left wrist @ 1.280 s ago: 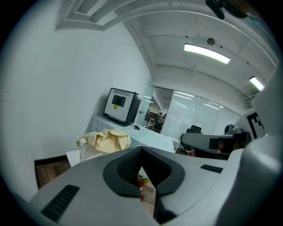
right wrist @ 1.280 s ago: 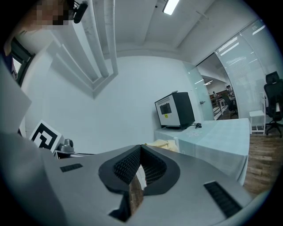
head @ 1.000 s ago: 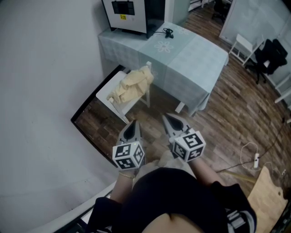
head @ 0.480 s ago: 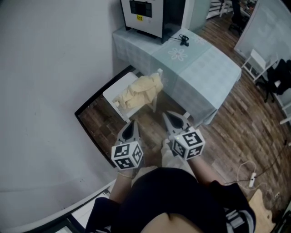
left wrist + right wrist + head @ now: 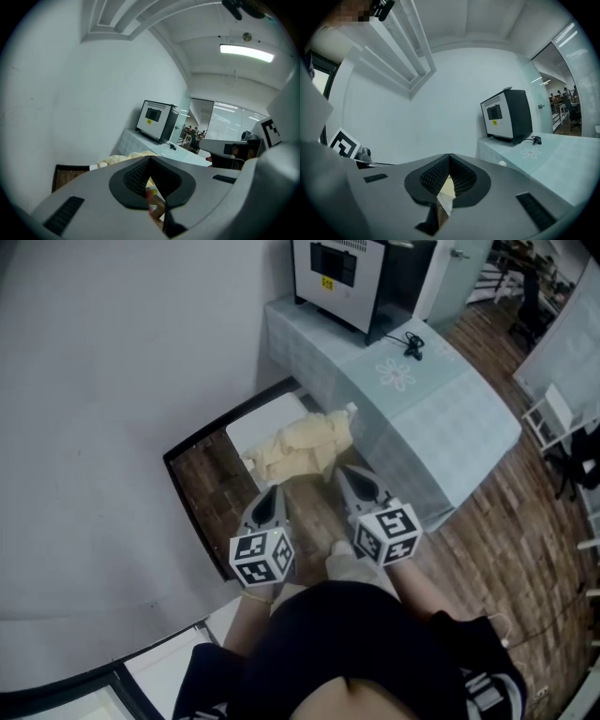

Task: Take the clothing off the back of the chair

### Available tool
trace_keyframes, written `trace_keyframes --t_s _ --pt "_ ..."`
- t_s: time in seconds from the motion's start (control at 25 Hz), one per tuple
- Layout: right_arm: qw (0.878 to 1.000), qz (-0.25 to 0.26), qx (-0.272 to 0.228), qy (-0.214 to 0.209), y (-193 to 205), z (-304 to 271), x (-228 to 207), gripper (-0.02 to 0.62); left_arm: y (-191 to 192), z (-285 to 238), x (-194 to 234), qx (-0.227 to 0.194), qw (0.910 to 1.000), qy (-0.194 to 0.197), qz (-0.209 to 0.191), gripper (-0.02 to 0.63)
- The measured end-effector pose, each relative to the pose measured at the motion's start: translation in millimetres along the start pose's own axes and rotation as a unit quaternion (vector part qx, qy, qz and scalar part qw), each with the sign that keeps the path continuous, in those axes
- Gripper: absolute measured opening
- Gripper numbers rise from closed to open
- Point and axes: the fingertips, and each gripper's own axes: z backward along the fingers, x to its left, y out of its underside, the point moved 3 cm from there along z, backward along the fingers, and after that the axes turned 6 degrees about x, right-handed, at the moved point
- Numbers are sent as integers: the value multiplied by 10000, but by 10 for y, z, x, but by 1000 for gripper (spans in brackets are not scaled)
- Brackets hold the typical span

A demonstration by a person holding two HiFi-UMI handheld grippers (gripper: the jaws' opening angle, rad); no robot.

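A pale yellow garment (image 5: 302,444) lies bunched over the back and seat of a white chair (image 5: 263,423) that stands between the wall and a table. My left gripper (image 5: 276,489) and right gripper (image 5: 348,471) point at it from just below in the head view, both shut and empty, a short way short of the cloth. In the left gripper view the garment (image 5: 125,158) peeks over the closed jaws. The right gripper view shows only a sliver of pale cloth behind its closed jaws.
A table with a pale green cloth (image 5: 441,418) stands right of the chair, bearing a black-and-white box machine (image 5: 356,277) and a cable. A white wall (image 5: 112,381) runs along the left. Wood floor (image 5: 525,549) and white chairs lie to the right.
Both grippers have advanced toward the chair; the garment now sits just beyond their tips, whereas a second ago it was well ahead. The view has swung leftward.
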Motion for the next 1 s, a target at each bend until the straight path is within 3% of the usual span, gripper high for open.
trace_keyframes --t_s 0.56,1.0 --pt "9970 320 359 -603 -75 -544 -546 12 -115 -470 60 -186 9954 -856 385 -3" --pt "9913 494 712 -992 19 -931 -825 12 -69 -700 168 -249 9852 -1551 687 -2"
